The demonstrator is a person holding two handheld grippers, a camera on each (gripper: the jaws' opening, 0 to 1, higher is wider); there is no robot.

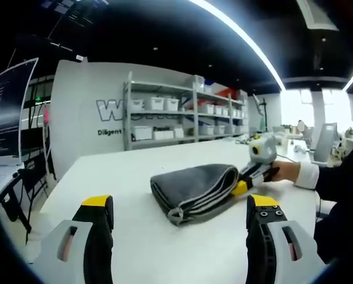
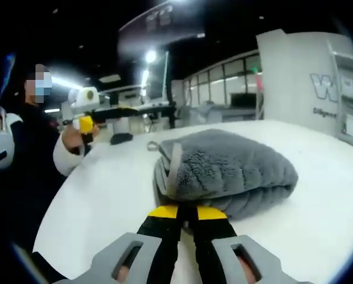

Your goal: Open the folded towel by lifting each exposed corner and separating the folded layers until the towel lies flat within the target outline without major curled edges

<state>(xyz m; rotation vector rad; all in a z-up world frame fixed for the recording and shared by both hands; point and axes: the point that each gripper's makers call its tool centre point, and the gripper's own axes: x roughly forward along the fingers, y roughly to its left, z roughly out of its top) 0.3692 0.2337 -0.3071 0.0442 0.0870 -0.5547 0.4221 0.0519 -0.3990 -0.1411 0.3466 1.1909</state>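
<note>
A grey folded towel (image 1: 194, 183) lies in a thick bundle on the white table (image 1: 123, 177), its hemmed corner and hanging loop toward my left gripper. My left gripper (image 1: 179, 208) hovers a short way in front of it, jaws wide apart, with nothing between them. From the right, my right gripper (image 1: 256, 168) comes in, held by a hand (image 1: 285, 171); its yellow tips meet the towel's far edge. In the right gripper view, my right gripper (image 2: 186, 213) has its jaws pressed together at the near edge of the towel (image 2: 229, 168). The left gripper (image 2: 90, 109) is at the left there.
A metal shelf with white bins (image 1: 182, 115) stands behind the table against a white lettered wall (image 1: 93, 112). A monitor (image 1: 7, 109) and a dark chair (image 1: 31, 180) are at the left. A person in dark sleeves (image 2: 28, 154) stands at the table's edge.
</note>
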